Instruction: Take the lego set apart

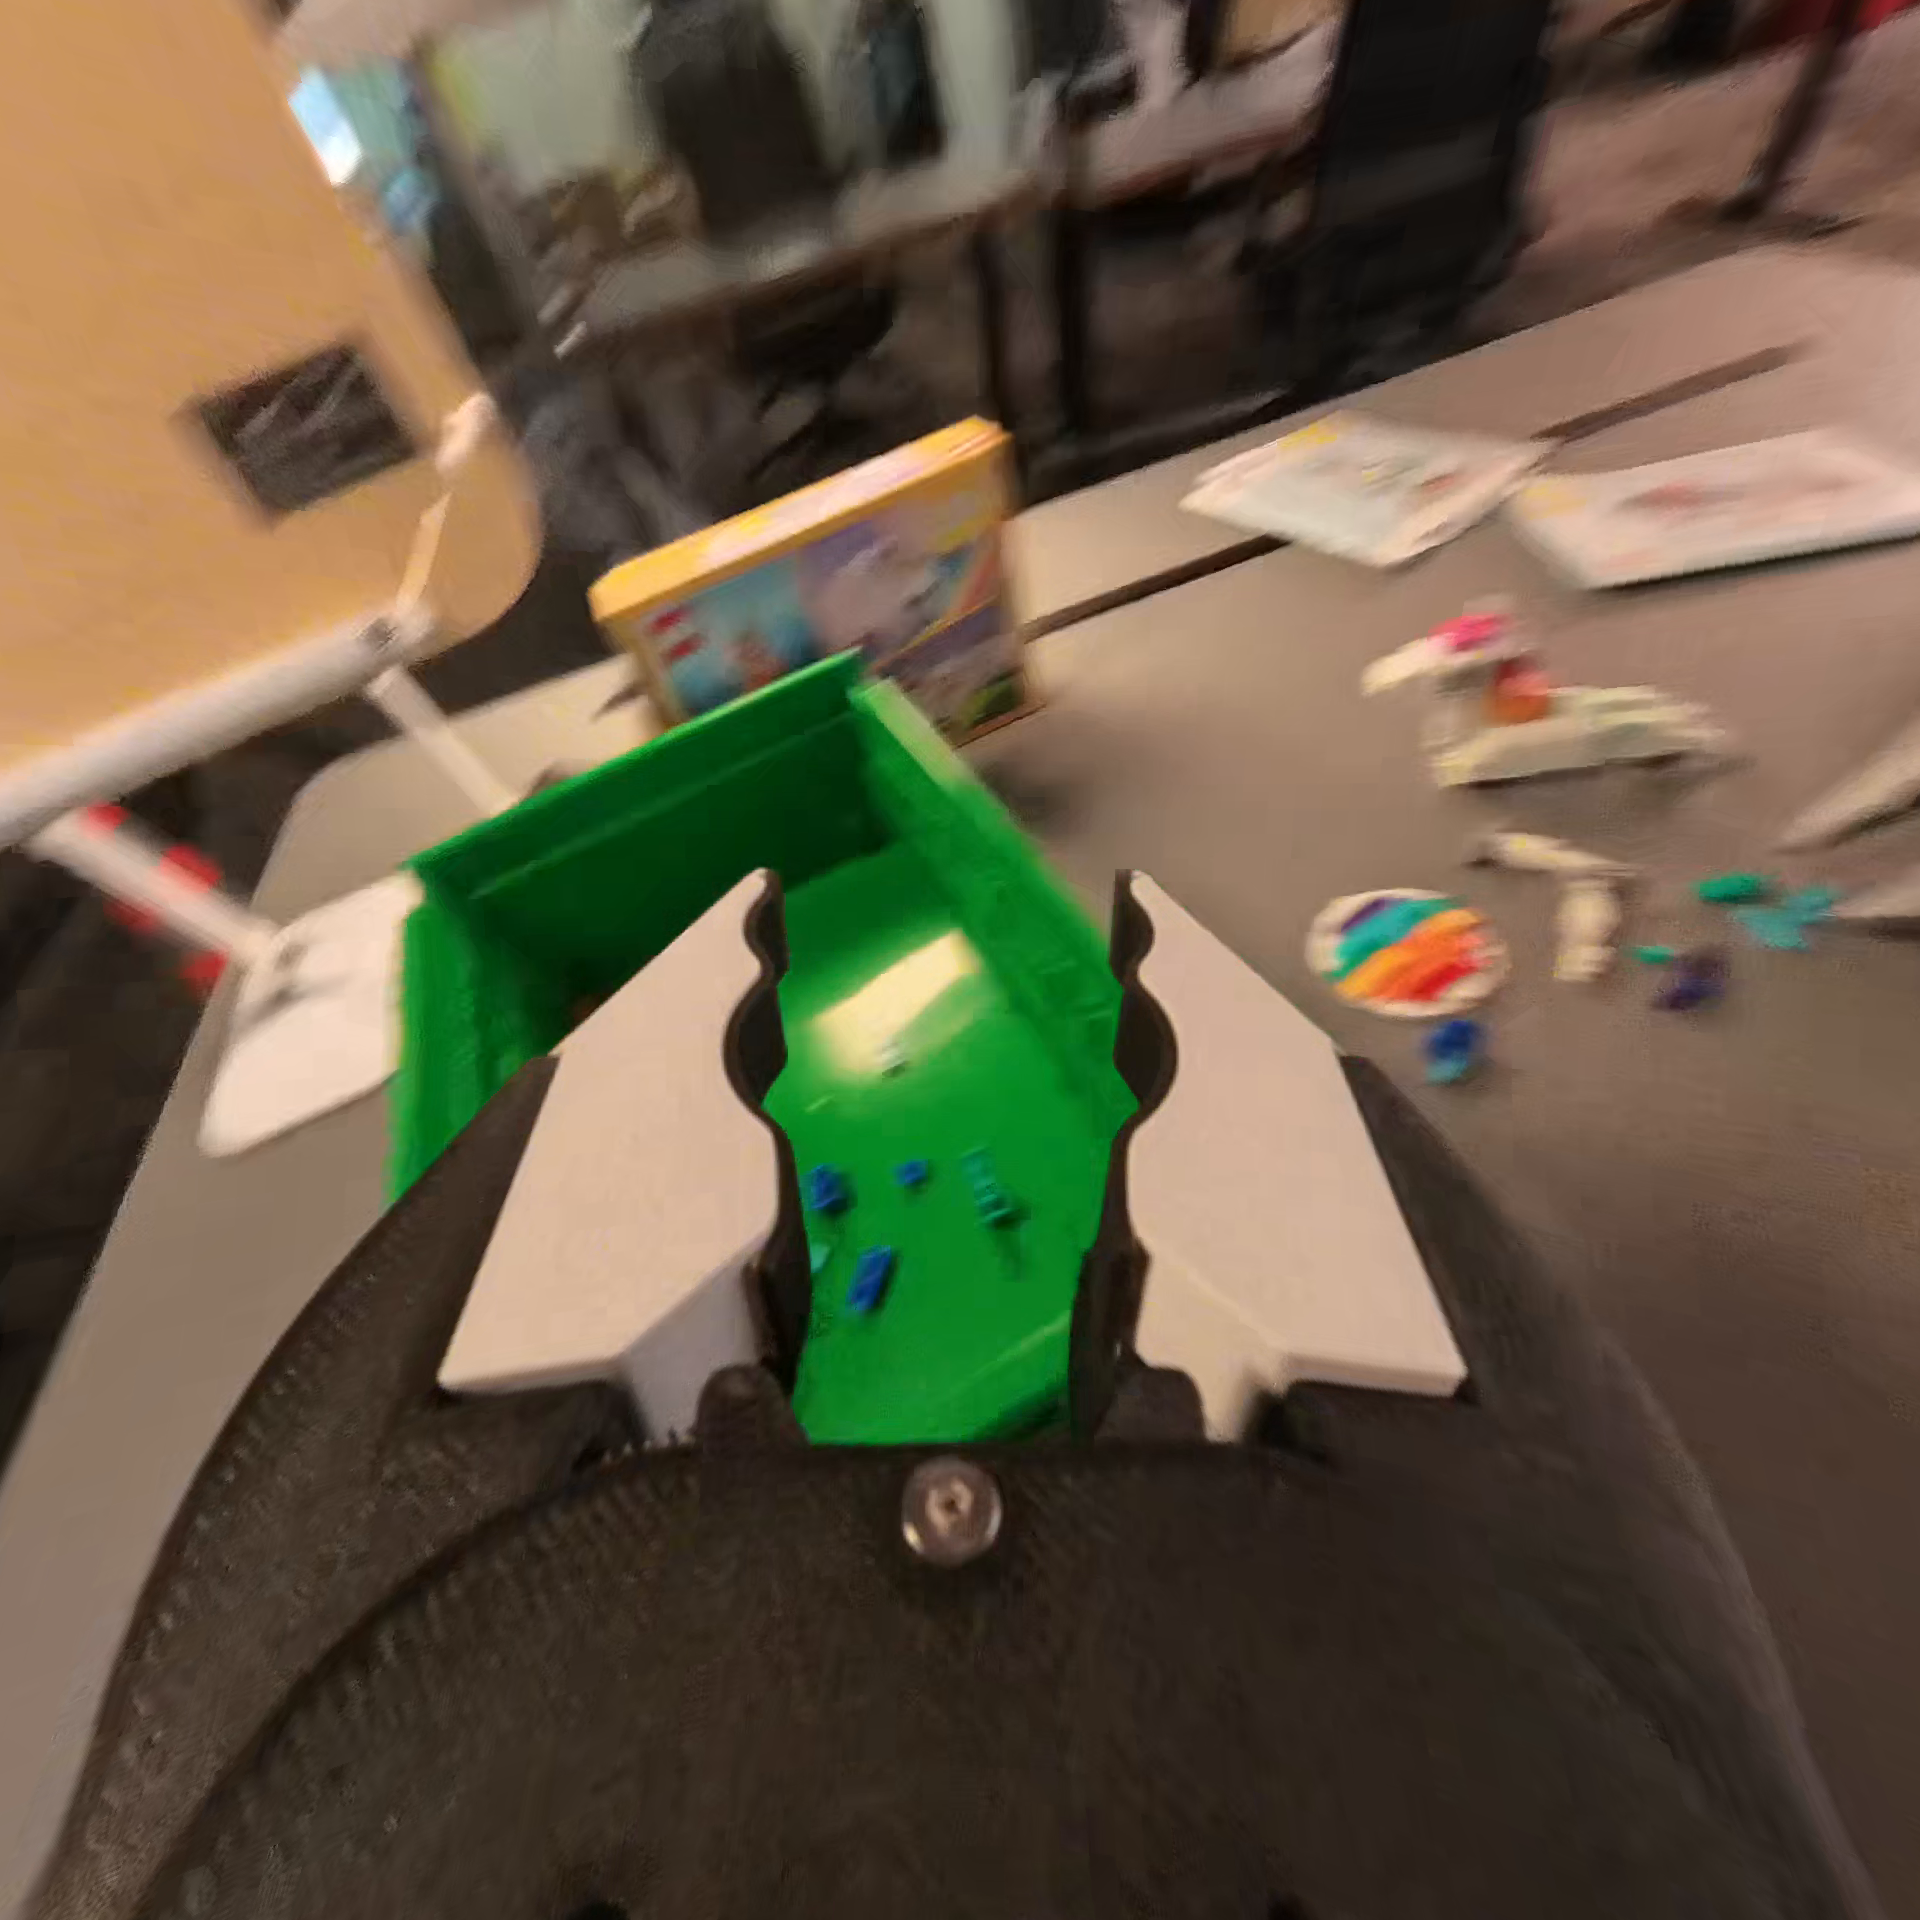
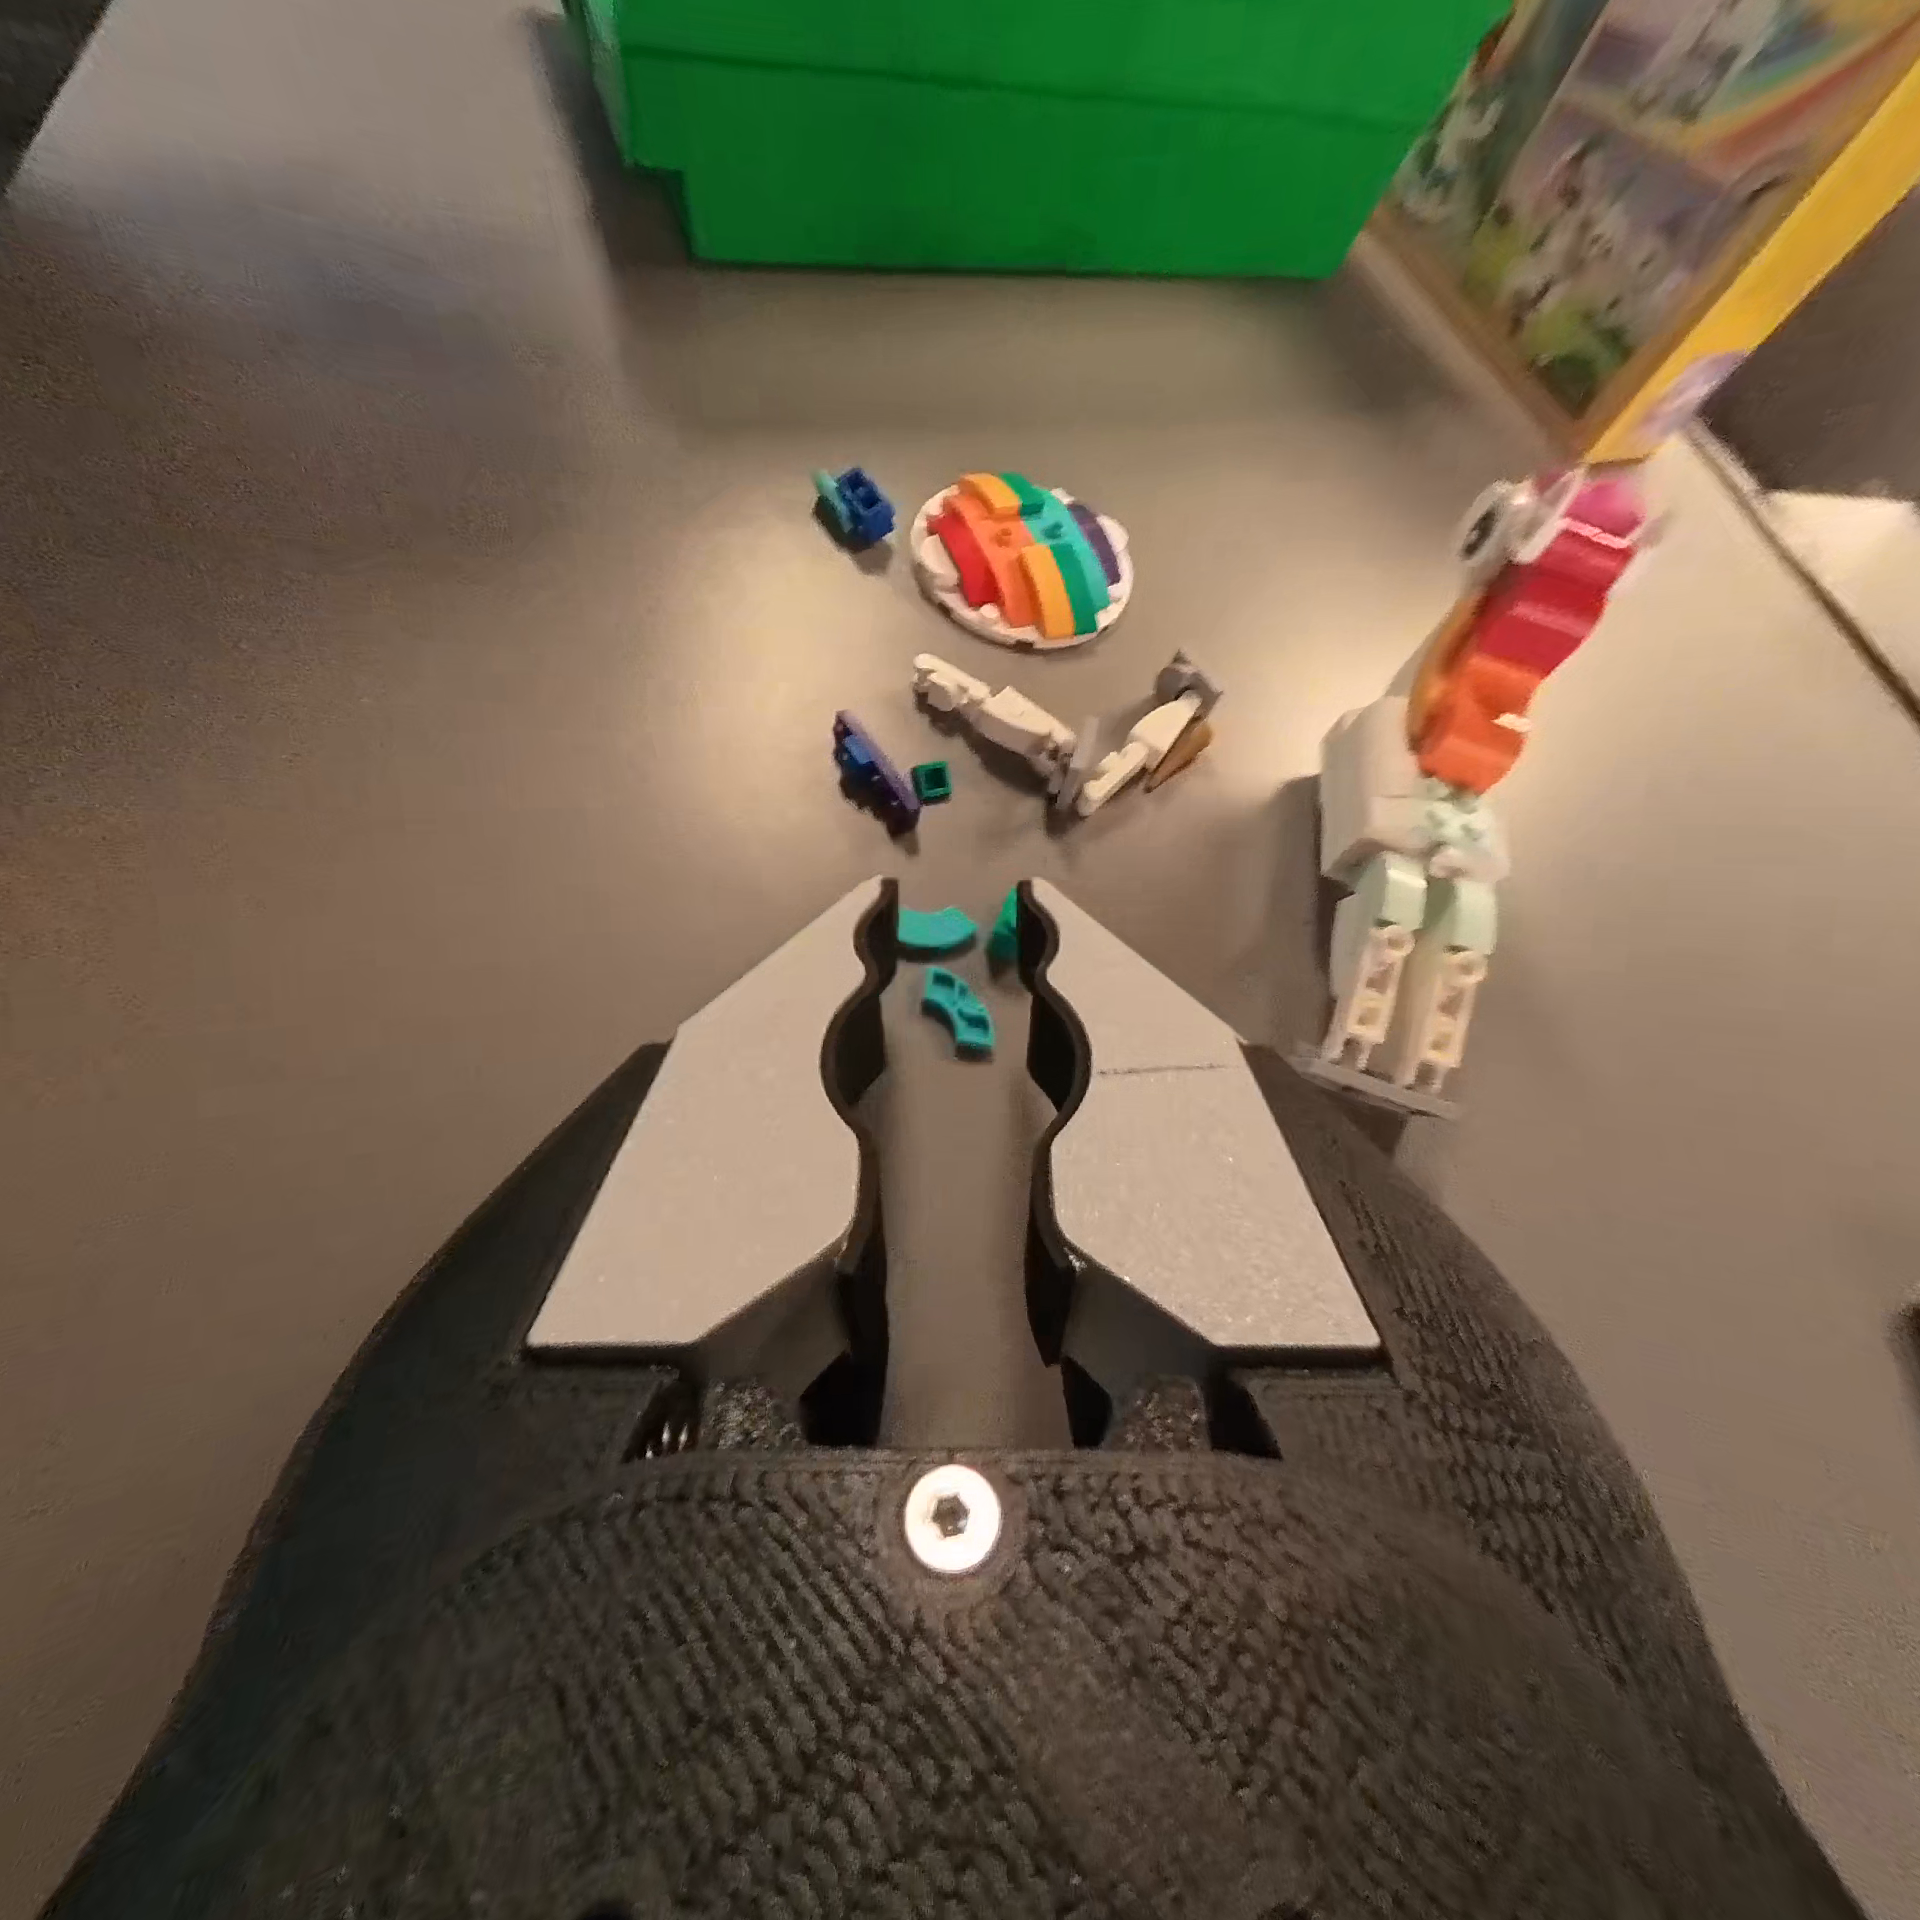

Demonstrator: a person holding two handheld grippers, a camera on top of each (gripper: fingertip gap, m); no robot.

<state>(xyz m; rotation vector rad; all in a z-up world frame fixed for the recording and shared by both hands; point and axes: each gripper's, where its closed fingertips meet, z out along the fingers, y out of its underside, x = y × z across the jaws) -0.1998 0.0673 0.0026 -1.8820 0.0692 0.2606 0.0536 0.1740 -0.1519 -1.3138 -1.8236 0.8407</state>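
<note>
The lego set is partly dismantled, and by the look of things more is left than done. In the green bin a few small blue pieces lie on the floor of the tray, so some parts have already been stripped off and dropped in. On the grey counter other loose parts are scattered: a round white plate topped with rainbow arches, a white jointed limb assembly, a blue-and-purple cluster, another small blue piece, and a few teal curved tiles.

The main body of the model — a white animal figure with a pink, red and orange mane — stands on its legs on the counter to the right of the loose parts, largely intact. The rainbow plate is itself still assembled, so it too needs breaking down. The yellow-edged set box stands behind the bin.

The left gripper hangs over the bin with its fingers spread wide and nothing between them; this view is motion-blurred. The right gripper is low over the counter, fingers parted and empty, with teal tiles lying between the tips — probably the next pickup, though the figure remains the bulk of the work.
</note>
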